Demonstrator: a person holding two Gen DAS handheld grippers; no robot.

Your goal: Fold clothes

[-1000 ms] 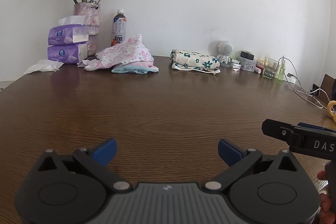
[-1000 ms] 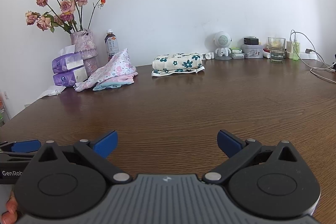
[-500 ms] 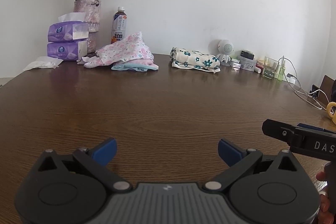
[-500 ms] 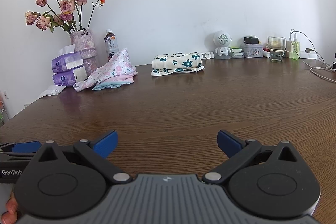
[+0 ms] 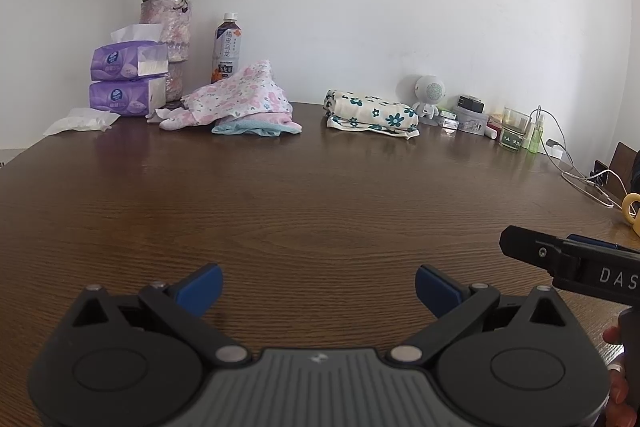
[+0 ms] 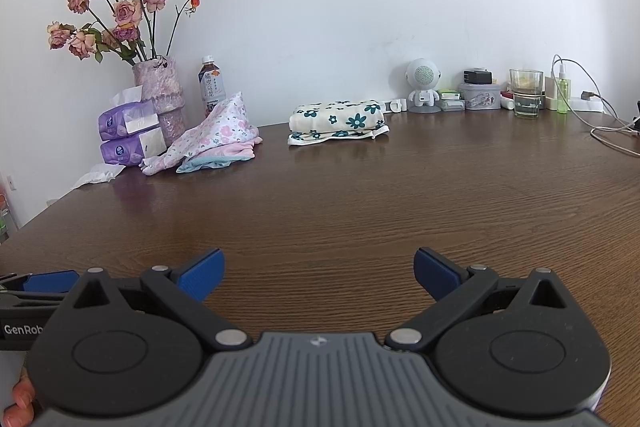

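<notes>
Over bare wood at the near edge of the table (image 5: 320, 195), the left gripper (image 5: 319, 287) and right gripper (image 6: 319, 273) both hover spread and empty. Far left lies the unfolded pile (image 5: 240, 103); the folded cloth (image 5: 370, 113) sits right of it. Folding seems not begun: reaching for the pile likely comes next.

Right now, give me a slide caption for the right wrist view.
Open right gripper hovers over wooden table; folded floral cloth and crumpled pink floral garments wait by the wall.
</notes>
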